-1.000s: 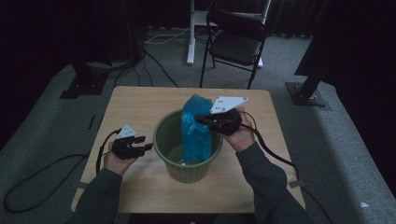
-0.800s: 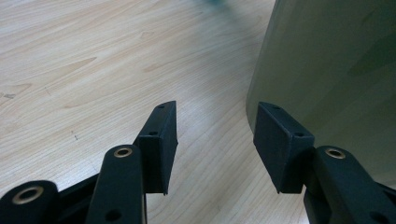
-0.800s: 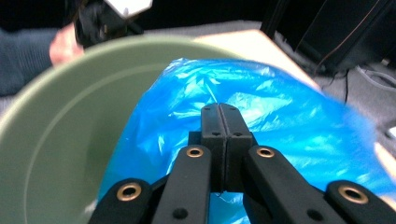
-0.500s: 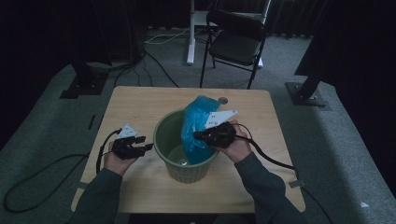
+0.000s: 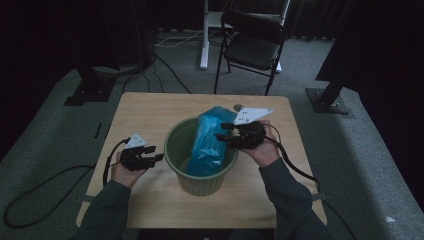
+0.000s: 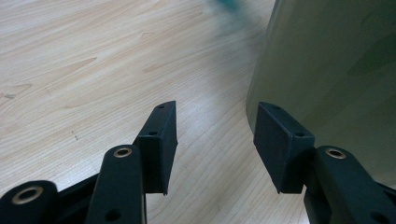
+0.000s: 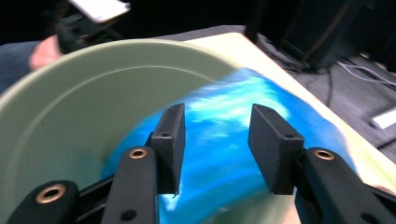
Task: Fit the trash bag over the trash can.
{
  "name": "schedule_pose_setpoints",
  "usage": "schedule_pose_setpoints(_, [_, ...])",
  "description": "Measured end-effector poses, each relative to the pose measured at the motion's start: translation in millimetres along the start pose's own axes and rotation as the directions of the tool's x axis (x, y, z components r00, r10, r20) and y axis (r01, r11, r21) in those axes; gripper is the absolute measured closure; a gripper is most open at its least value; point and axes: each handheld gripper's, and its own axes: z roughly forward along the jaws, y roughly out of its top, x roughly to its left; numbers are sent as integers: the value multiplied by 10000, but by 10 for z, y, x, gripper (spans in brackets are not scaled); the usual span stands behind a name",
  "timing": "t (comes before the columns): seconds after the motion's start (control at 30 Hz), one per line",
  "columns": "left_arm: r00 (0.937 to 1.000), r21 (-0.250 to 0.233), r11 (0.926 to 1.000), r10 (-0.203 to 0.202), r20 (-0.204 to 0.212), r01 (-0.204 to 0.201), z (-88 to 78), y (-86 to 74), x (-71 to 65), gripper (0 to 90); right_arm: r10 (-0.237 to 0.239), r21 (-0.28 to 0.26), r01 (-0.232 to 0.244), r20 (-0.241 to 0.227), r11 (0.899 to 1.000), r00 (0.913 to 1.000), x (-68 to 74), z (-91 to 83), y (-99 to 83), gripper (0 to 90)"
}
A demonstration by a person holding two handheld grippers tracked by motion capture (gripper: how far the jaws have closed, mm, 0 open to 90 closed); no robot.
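A green bucket (image 5: 200,182) stands mid-table with a blue plastic bag (image 5: 210,142) leaning inside it, top above the rim. My right gripper (image 5: 223,131) hovers at the bucket's right rim beside the bag. Its jaws have just been opening and now stand apart, with the bag (image 7: 299,116) showing past them and no pad pressing on it. The bucket's inner wall (image 7: 84,107) curves to the left in the right gripper view. My left gripper (image 5: 156,154) rests low at the bucket's left side, open, its jaws (image 6: 215,140) bare next to the bucket wall (image 6: 336,70).
The wooden table (image 5: 150,110) has bare room behind and in front of the bucket. Beyond its far edge stand a black folding chair (image 5: 252,45) and a white stand leg (image 5: 204,35). Cables and dark stand bases (image 5: 330,100) lie on the floor.
The right hand lowered the blue bag into the bucket, then its jaws came apart and let the bag go. The left hand kept still.
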Motion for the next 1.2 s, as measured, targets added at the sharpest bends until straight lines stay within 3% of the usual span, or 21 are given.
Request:
schedule_pose_setpoints(0.17, [10000, 2, 10000, 18, -4, -18, 2, 0, 1, 491, 965, 164, -977, 606, 9951, 9935, -288, 33, -95, 511])
schedule_pose_setpoints(0.33, [10000, 7, 10000, 36, -13, -36, 0, 1, -3, 492, 1845, 88, -1850, 430, 9827, 9819, -490, 123, -196, 501])
schedule_pose_setpoints(0.47, [9999, 80, 9999, 94, -46, -93, 6, -1, -16, 500, 2193, 302, -2191, -30, 9752, 9756, -552, 207, -235, 600])
schedule_pose_setpoints(0.63, [9999, 88, 9999, 115, -42, -115, 6, -2, -18, 500, 2353, 466, -2340, -259, 9711, 9716, -547, 242, -237, 756])
schedule_pose_setpoints(0.77, [10000, 72, 9999, 89, -32, -89, 8, -2, -17, 500, 2155, 425, -2149, -80, 9757, 9765, -509, 201, -229, 803])
schedule_pose_setpoints(0.83, [9999, 75, 9999, 98, -25, -98, 8, -2, -16, 500, 2026, 281, -2027, 71, 9788, 9792, -482, 146, -219, 869])
schedule_pose_setpoints(1.0, [10000, 65, 10000, 55, -4, -55, 11, -3, -15, 500, 1781, 264, -1784, 104, 9836, 9839, -373, -18, -227, 874])
schedule_pose_setpoints(1.2, [10000, 99, 9999, 60, 1, -60, 19, 0, -20, 499, 1276, 397, -1265, -248, 9912, 9915, -89, -119, -246, 871])
